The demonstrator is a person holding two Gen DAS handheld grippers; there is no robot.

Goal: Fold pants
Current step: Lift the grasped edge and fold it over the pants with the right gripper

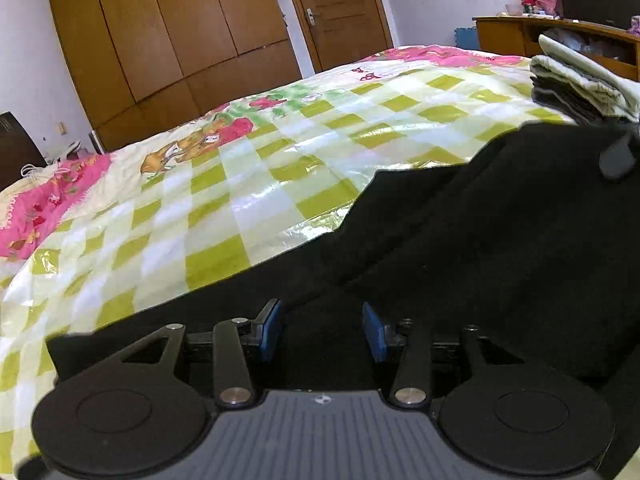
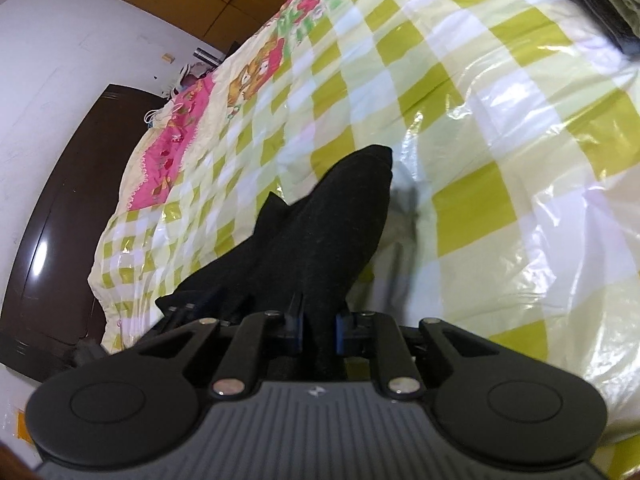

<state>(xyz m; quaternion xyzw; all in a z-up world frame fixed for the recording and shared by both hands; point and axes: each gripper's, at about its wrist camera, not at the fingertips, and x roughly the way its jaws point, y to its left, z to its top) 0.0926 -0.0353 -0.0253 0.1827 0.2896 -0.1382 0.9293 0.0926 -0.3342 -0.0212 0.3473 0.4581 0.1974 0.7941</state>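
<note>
Nearest you, the right gripper [image 2: 319,330] has its jaws pinched narrow on a bunched fold of the black pants [image 2: 320,232], lifting that end clear of the bed [image 2: 500,128] so it can swing over. Your left gripper [image 1: 323,330] rests jaws wide and empty on the spread cloth, apparently steadying it. Folded clothes [image 1: 576,80] wait at the far corner.

A home bedroom is indicated by a bed spread with a glossy green-and-white checked quilt [image 1: 280,152], tall brown wooden wardrobe doors [image 1: 168,32], a panelled wooden room door [image 1: 340,8] and a wooden headboard shelf [image 1: 560,40].
</note>
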